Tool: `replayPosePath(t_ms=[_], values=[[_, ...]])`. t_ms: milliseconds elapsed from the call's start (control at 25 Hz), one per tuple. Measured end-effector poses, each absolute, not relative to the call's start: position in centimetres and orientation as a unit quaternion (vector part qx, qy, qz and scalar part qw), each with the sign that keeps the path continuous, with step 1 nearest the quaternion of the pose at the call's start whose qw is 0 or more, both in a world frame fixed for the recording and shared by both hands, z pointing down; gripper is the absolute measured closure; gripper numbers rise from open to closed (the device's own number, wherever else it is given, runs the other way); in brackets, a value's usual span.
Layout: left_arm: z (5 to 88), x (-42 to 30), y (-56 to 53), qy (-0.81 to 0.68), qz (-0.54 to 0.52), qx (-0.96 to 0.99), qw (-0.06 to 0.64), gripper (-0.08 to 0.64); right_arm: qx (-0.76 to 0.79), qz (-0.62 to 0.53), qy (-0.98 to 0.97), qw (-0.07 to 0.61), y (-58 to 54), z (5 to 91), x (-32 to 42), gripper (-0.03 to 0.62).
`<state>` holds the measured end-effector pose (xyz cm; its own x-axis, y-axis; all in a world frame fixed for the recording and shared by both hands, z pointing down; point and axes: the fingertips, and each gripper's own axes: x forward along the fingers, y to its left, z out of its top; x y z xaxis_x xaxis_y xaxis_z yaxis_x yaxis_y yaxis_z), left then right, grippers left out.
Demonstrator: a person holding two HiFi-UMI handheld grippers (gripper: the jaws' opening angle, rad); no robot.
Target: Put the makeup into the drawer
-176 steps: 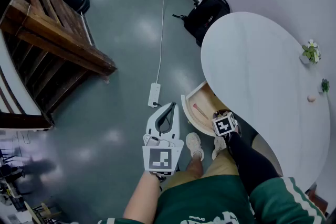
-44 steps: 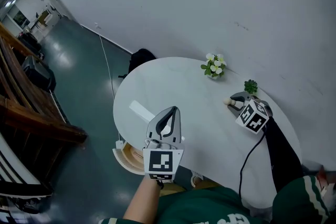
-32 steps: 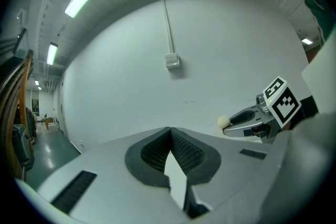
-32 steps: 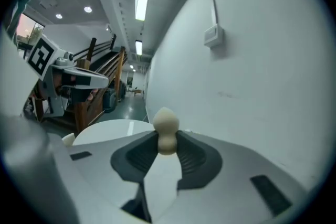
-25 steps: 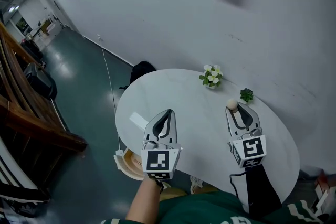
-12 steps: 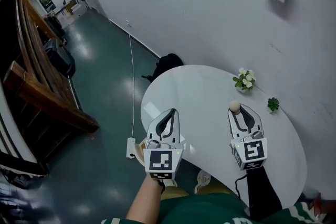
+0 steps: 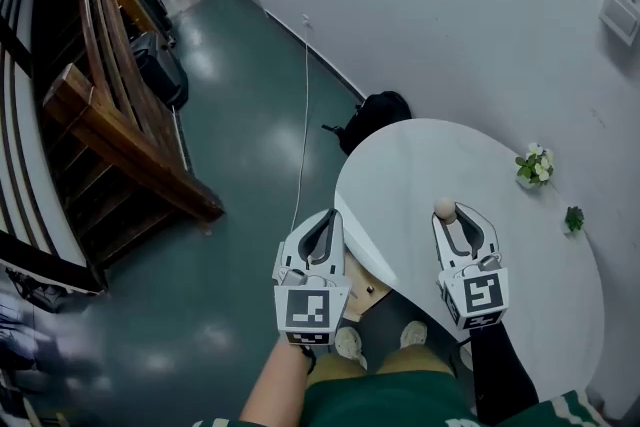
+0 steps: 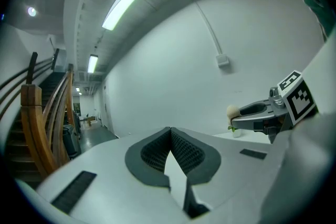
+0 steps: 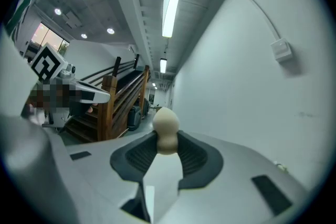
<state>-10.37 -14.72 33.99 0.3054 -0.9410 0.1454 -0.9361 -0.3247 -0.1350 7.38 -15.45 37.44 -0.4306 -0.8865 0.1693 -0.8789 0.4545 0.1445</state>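
Head view: your right gripper [image 7: 445, 217] hangs over the near edge of the white oval table [image 7: 520, 245], with a beige, gourd-shaped foam makeup sponge [image 7: 444, 208] pinched at its tips. Your left gripper [image 7: 328, 218] is level with it, just beyond the table's left rim. The pale wooden drawer [image 7: 365, 295] stands pulled out below and between the two grippers, and the tabletop covers most of it.

Left gripper view: the jaws of the left gripper [image 8: 170, 132] meet at their tips with nothing between them. The right gripper [image 8: 237, 116] shows at the side, the makeup sponge [image 8: 232, 110] standing proud of its tips.

Right gripper view: the jaws of the right gripper [image 9: 167, 148] are clamped on the lower bulb of the makeup sponge [image 9: 166, 132]; the upper bulb projects clear of the pads.

Hazards, as a judgement: the hold is shallow and the foam is soft, so a quick swing or a harder squeeze could squirt the sponge out onto the floor. Because the tabletop overhangs the drawer, lowering too near the rim could knock the sponge free, and letting go before the tips are over the open compartment would drop it beside the drawer.
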Motion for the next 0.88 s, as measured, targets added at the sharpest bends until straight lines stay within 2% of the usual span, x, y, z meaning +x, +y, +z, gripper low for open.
replayPosePath(t_ms=[240,560,880], values=[[35.1,-16.0,-14.5,0.596,-0.107,-0.796,0.005,0.560,0.487,-0.015,-0.867,0.108,-15.0,38.3,0.2,0.469],[36.8,-19.5,-14.2,0.592,-0.102,-0.800,-0.007,0.560,0.477,0.000,-0.869,0.131,-14.3,40.9,-4.0,0.468],[38.6,-21.4,-13.6,0.582,-0.107,-0.806,-0.015,0.560,0.413,0.070,-0.883,0.210,-12.5,50.2,-10.1,0.468]])
